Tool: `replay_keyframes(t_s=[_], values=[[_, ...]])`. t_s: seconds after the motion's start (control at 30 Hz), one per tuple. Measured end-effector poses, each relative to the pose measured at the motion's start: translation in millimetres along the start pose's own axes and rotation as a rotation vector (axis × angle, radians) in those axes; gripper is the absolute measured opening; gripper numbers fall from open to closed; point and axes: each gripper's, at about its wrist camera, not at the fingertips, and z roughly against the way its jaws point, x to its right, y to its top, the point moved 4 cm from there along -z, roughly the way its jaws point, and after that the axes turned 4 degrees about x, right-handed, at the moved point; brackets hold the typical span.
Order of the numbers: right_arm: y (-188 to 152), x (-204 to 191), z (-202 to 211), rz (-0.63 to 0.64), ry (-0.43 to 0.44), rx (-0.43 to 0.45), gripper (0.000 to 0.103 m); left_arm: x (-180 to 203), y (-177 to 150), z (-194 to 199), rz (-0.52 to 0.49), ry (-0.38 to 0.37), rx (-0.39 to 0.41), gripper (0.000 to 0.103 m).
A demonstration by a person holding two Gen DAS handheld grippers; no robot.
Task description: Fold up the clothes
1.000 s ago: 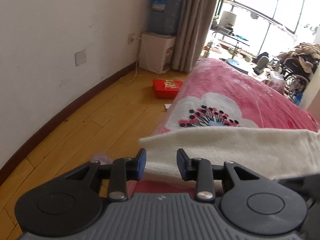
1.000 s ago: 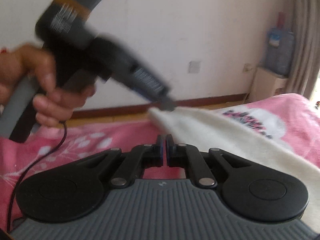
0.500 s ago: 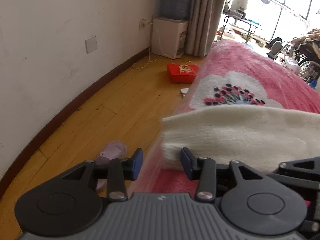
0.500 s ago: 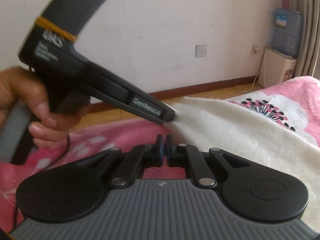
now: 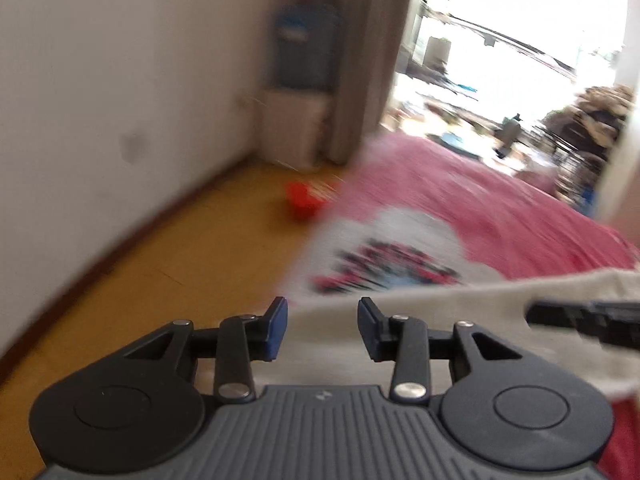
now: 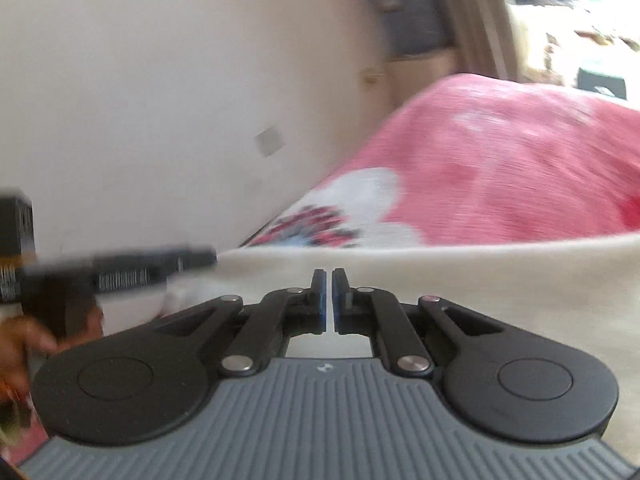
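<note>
Left gripper [image 5: 322,330] level, jaws wide, empty; right gripper [image 6: 328,300] jaws pinched, seemingly on cream garment [image 6: 480,280].

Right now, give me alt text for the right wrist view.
The right claw, nearly shut, over a cream garment on a pink floral blanket. The left claw reaches in from the left; all motion-blurred.

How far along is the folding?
Early to midway, I'd judge. The cream cloth lies on the pink blanket, one layer apparently doubled. The right claw looks shut near its edge; the left claw is open. Further folds remain.
</note>
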Motion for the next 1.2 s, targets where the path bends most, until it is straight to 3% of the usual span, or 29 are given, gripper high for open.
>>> replay_keyframes(t_s=[0.13,0.33,0.43,0.53,0.67,0.83,0.93,1.03,1.2], values=[[1,27,23,0.001,-0.056,0.013,0.004,-1,-6,-21,-0.007,0.039,-0.014,0.042],[-6,75,49,-0.068,-0.149,0.014,0.004,-38,0,-21,0.118,0.201,-0.009,0.041],[-11,84,58,-0.080,-0.167,0.033,0.004,-45,5,-1,0.189,0.238,0.037,0.039],[-10,91,73,-0.096,-0.161,0.071,0.004,-23,14,19,0.140,0.209,0.073,0.039],[0,114,98,-0.072,-0.188,0.061,0.004,34,30,28,0.032,0.122,0.062,0.039],[27,172,146,0.049,-0.339,0.050,0.004,113,43,21,-0.119,0.010,0.014,0.039],[33,210,162,-0.001,-0.404,0.037,0.004,155,40,6,-0.200,-0.059,-0.029,0.039],[32,230,159,-0.055,-0.394,0.026,0.004,186,26,-15,-0.266,-0.101,-0.063,0.039],[25,235,121,-0.067,-0.326,-0.036,0.004,208,-1,-51,-0.310,-0.093,-0.142,0.039]])
